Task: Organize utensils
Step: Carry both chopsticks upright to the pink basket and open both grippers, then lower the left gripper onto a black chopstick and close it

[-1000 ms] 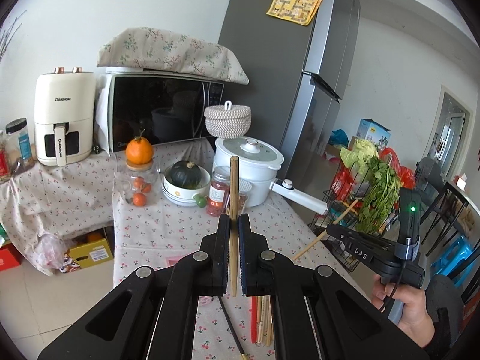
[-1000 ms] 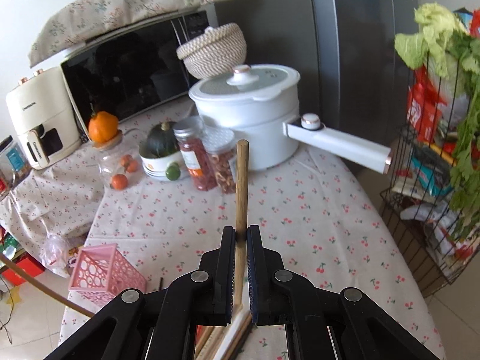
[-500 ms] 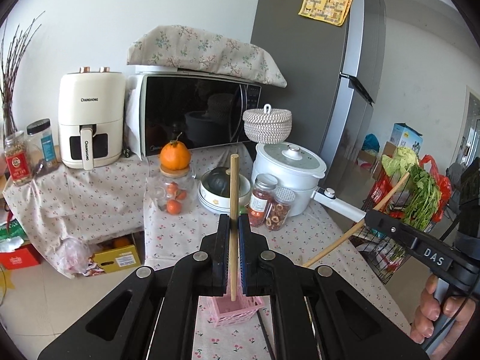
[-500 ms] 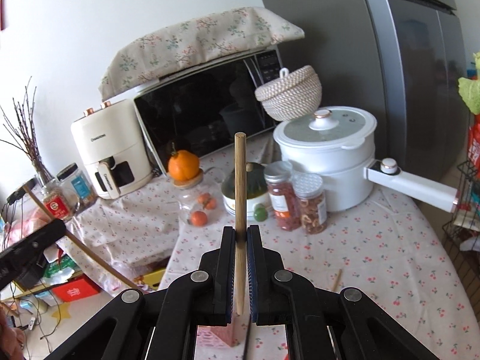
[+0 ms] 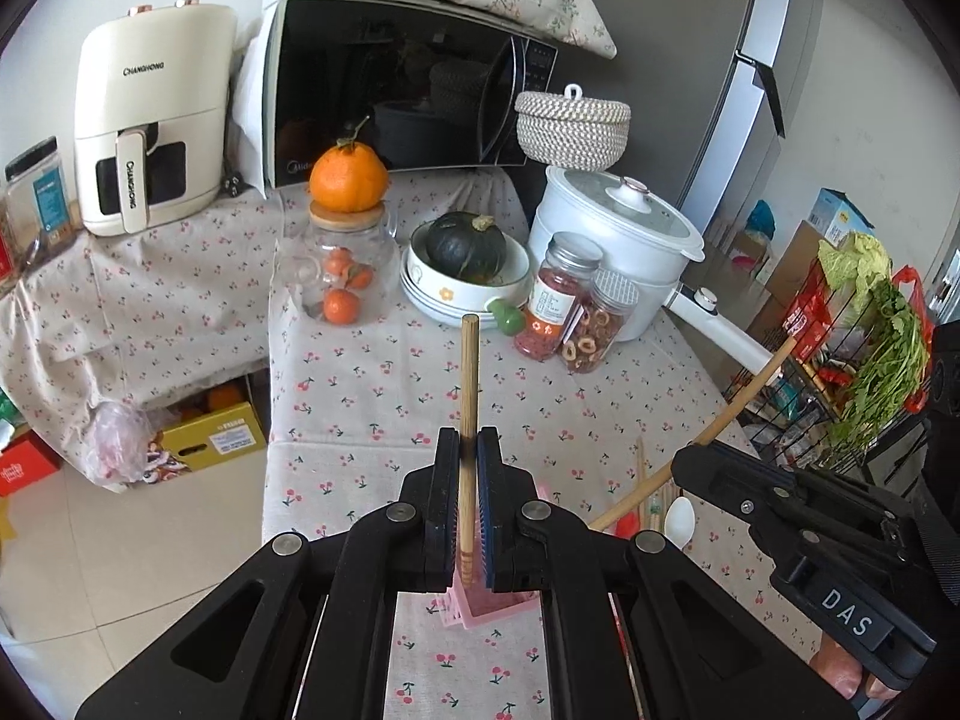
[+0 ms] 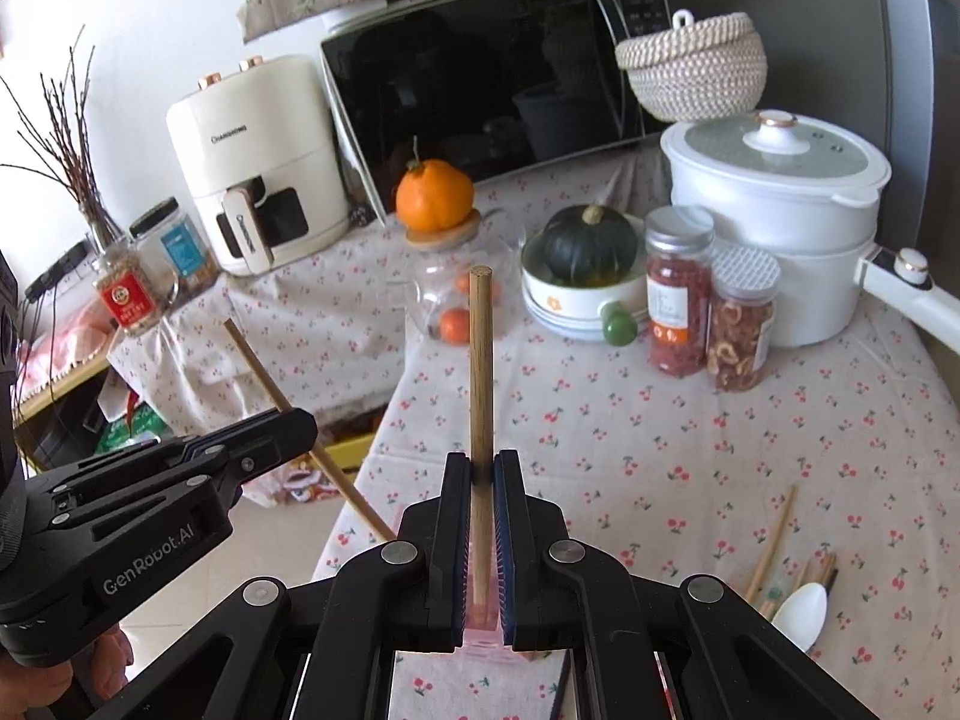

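My left gripper point(image 5: 468, 468) is shut on a wooden chopstick point(image 5: 468, 396) that stands upright above a pink perforated basket point(image 5: 480, 603), mostly hidden under the fingers. My right gripper point(image 6: 481, 480) is shut on a second wooden chopstick point(image 6: 480, 360), also upright over the pink basket point(image 6: 480, 624). Each gripper shows in the other view: the right one point(image 5: 708, 468) with its stick slanting up right, the left one point(image 6: 282, 426) with its stick slanting up left. Loose chopsticks point(image 6: 774, 546) and a white spoon point(image 6: 801, 606) lie on the cherry-print tablecloth at the right.
At the table's back stand a glass jar with an orange on it point(image 5: 345, 252), a bowl with a dark squash point(image 5: 465, 264), two spice jars point(image 5: 564, 306) and a white pot with a long handle point(image 5: 618, 240). A wire rack with greens point(image 5: 870, 348) stands right.
Both grippers have tilted down and come closer to the table, over the pink basket. Each still holds its chopstick. The two grippers now sit close beside each other.
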Action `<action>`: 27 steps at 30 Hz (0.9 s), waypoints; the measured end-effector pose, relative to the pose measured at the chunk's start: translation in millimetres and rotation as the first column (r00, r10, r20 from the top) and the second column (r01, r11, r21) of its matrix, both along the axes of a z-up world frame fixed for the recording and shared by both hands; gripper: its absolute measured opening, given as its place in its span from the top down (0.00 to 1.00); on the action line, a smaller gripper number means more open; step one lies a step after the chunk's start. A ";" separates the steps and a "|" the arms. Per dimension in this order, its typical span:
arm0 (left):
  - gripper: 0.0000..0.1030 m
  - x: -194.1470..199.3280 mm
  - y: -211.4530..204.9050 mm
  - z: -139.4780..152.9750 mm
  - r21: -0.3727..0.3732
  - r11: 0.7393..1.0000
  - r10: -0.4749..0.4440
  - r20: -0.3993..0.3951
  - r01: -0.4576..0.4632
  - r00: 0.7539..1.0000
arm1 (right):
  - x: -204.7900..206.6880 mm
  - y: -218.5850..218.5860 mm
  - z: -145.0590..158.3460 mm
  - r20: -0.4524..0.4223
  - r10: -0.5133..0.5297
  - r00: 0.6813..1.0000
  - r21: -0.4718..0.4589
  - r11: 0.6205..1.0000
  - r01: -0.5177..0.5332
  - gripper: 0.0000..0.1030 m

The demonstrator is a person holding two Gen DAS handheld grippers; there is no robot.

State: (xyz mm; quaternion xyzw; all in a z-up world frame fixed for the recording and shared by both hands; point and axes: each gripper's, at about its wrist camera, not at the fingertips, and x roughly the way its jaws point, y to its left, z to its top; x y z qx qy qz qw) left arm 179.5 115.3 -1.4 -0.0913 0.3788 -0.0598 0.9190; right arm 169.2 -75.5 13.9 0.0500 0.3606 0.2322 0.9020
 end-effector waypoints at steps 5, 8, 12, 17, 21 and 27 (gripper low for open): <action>0.94 6.3 3.1 -5.1 -0.006 1.000 0.014 -0.006 -0.014 1.000 | 13.2 1.9 -16.3 -0.054 0.007 0.999 -0.003 1.000 -0.007 0.94; 0.93 8.4 2.4 -6.7 -0.008 1.000 0.012 -0.011 -0.012 1.000 | 17.6 1.8 -19.1 -0.055 0.003 0.999 0.000 1.000 -0.003 0.92; 0.92 10.1 3.2 -9.3 -0.008 0.999 0.046 -0.035 -0.047 0.998 | 20.3 -3.1 -17.3 -0.062 0.001 0.998 0.041 0.999 0.002 0.90; 0.47 4.6 5.3 -8.4 -0.058 0.996 0.071 -0.055 -0.074 0.996 | 15.2 -13.8 -4.8 -0.053 -0.008 0.999 0.077 0.997 0.013 0.70; 0.29 -10.5 2.2 -1.4 -0.055 0.994 0.093 -0.027 -0.095 0.995 | 6.6 -27.6 6.7 -0.028 -0.019 0.999 0.088 0.996 0.021 0.55; 0.18 -32.5 -9.2 -3.8 -0.029 0.997 0.072 -0.034 -0.073 0.997 | -3.8 -58.8 7.9 -0.036 -0.056 0.998 0.090 0.994 0.059 0.31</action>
